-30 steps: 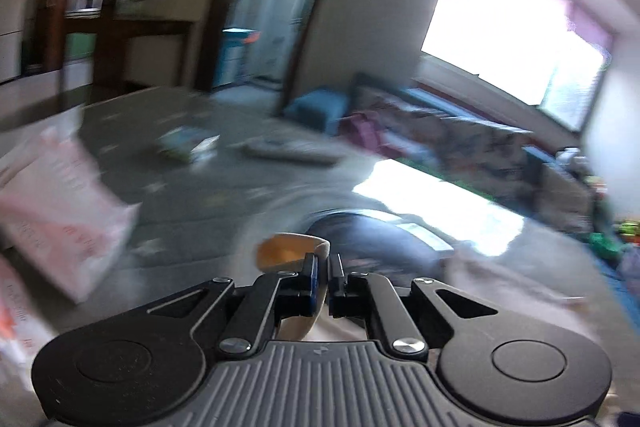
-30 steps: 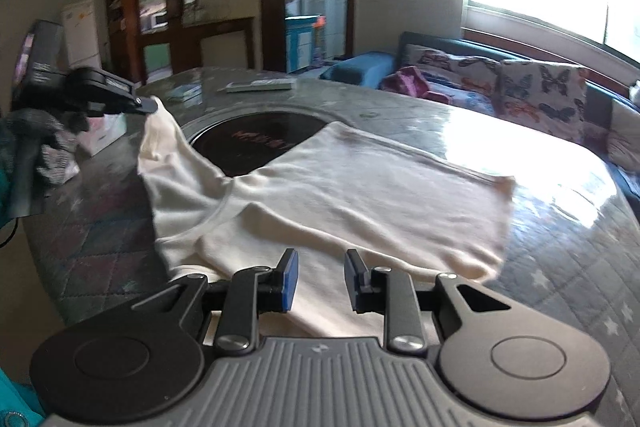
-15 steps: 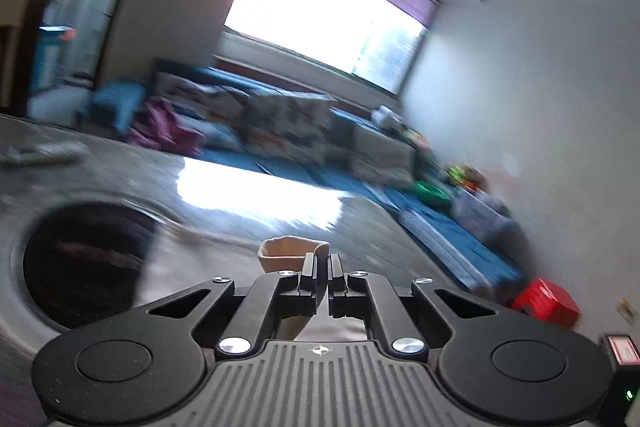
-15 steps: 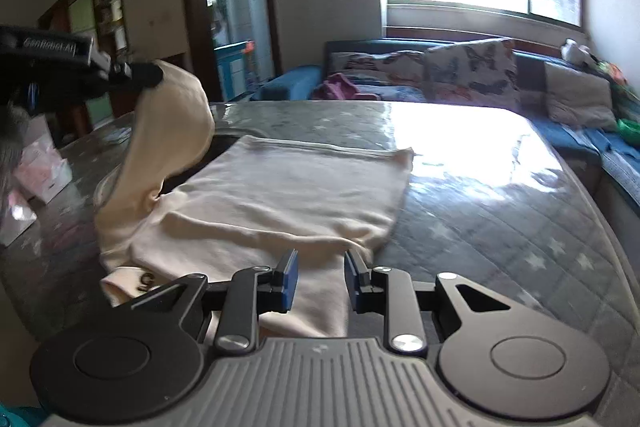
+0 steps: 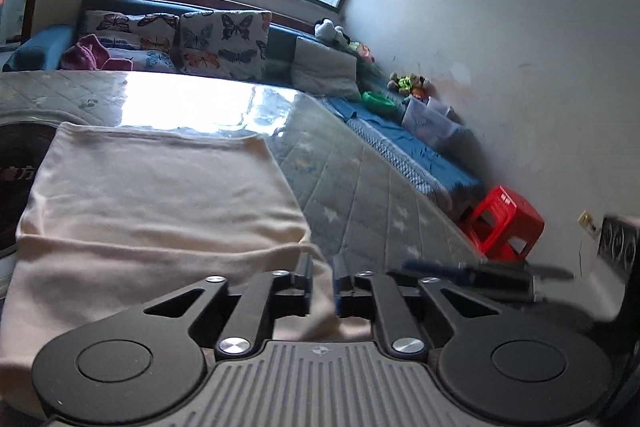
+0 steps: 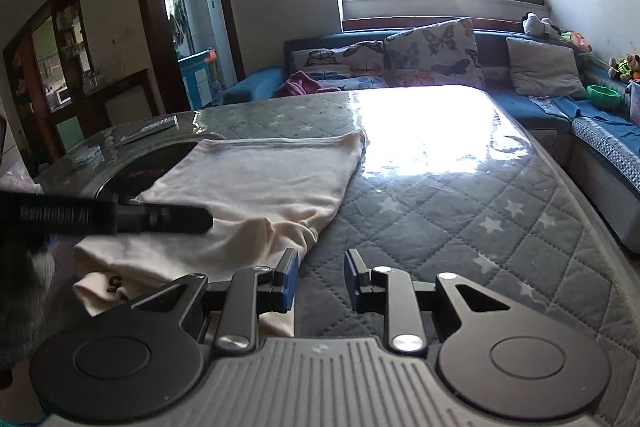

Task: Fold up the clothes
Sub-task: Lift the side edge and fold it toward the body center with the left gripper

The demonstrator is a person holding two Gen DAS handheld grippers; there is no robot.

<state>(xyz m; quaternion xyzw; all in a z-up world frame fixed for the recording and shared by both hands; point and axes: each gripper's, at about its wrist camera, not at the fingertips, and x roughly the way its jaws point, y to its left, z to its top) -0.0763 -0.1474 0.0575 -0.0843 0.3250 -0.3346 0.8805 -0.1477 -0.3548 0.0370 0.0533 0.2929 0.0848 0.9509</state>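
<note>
The cream shirt [image 6: 256, 183] lies on the quilted table [image 6: 460, 219] with one side already doubled over, the left gripper [image 5: 321, 287] seemingly parted around that fold and the right gripper [image 6: 321, 279] open, empty; more folds likely remain.

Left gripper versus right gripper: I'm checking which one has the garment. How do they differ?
The left gripper has its jaws narrowly apart with the cream garment in the gap. The right gripper has its jaws wider, over bare quilted cover. Both are black.
</note>
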